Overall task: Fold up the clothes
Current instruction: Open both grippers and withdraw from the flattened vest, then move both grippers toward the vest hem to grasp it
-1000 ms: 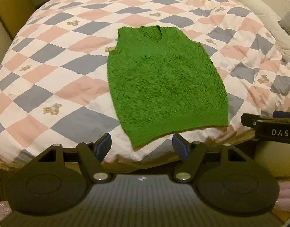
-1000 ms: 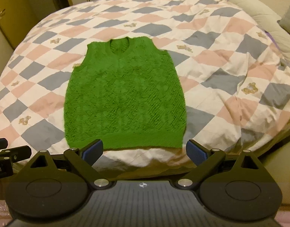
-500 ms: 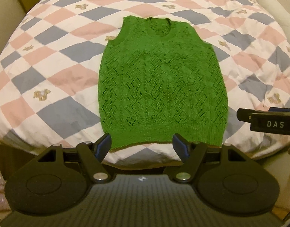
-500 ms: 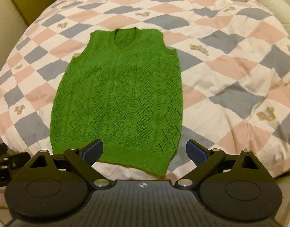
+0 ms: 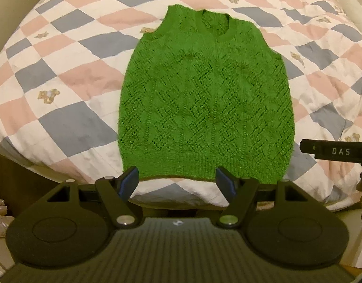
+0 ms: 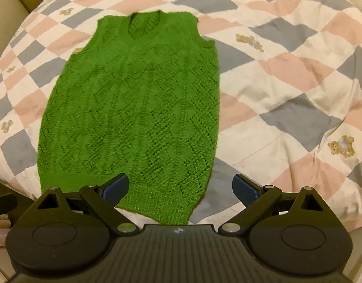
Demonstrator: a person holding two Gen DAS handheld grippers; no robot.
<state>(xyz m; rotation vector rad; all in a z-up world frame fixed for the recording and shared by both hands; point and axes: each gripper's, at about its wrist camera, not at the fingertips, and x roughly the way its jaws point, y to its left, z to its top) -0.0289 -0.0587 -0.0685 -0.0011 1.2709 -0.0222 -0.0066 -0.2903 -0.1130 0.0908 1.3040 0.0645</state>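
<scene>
In the left wrist view you are looking at the green knitted vest (image 5: 204,99) lying spread flat in the middle of the frame on the checked quilt (image 5: 63,82) of the bed, neckline toward the top, ribbed hem toward the bottom; your left tongs (image 5: 177,181) are standing wide apart and holding nothing, hovering just over the hem's left half, while the body of the other tool is showing at the right edge. In the right wrist view the vest (image 6: 133,108) is filling the left and centre of the frame, and your right tongs (image 6: 181,189) are likewise gaping and empty, straddling the hem's right corner at the bottom centre. No fold is showing, so if you are going for the hem, be pinching both knit layers at matching corners, low and level, so the loose open stitch is not stretching or dragging the quilt.
</scene>
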